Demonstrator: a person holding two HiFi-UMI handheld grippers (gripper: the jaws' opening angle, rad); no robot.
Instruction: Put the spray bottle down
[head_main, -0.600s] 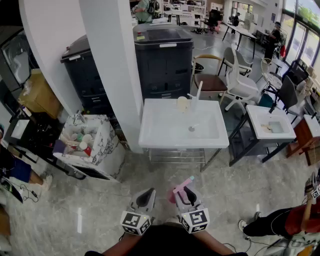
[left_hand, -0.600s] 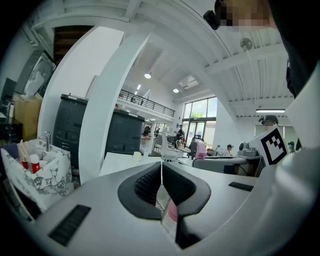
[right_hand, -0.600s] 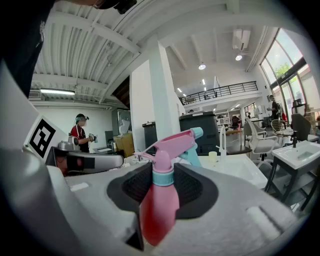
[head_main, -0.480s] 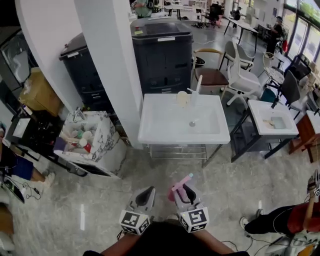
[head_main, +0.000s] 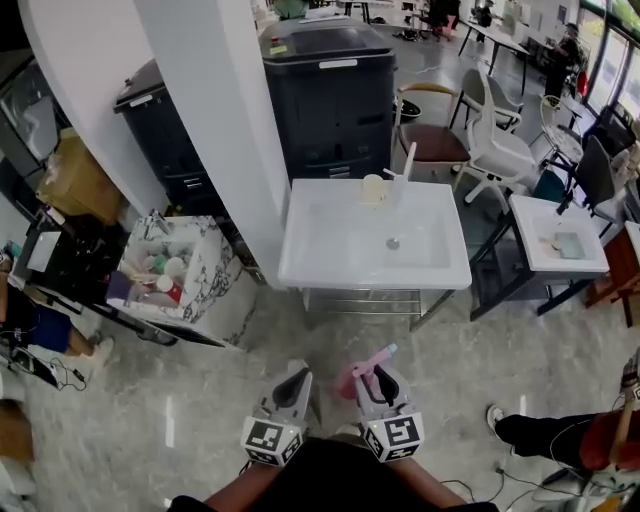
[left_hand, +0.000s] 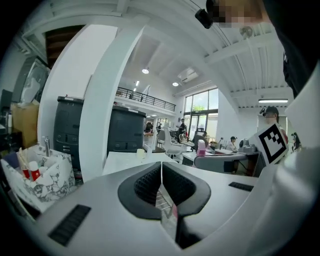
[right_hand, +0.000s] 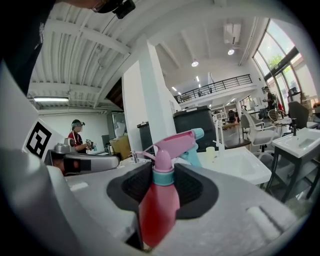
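Note:
The spray bottle (right_hand: 159, 200) has a red body, a teal collar and a pink trigger head with a teal nozzle tip. My right gripper (right_hand: 162, 182) is shut on its neck and upper body, and the bottle stands upright between the black pads. In the head view the bottle's pink head (head_main: 365, 362) pokes out ahead of the right gripper (head_main: 372, 382), low over the marble floor. My left gripper (head_main: 291, 388) sits beside it on the left. In the left gripper view the left gripper (left_hand: 161, 181) has its pads touching, with nothing held.
A white basin (head_main: 300, 268) on a metal stand lies ahead, with a cup (head_main: 374, 188) and a tap at its back edge. A white pillar (head_main: 215, 130), dark cabinets (head_main: 335, 110), a marble-patterned bin of bottles (head_main: 208, 290), chairs (head_main: 500, 150) and a second small basin (head_main: 535, 250) surround it. A person's leg (head_main: 555, 440) lies at lower right.
Both grippers keep their place and hold in the view. The basin and cabinets have grown slightly and slid a little right as the head camera moved closer.

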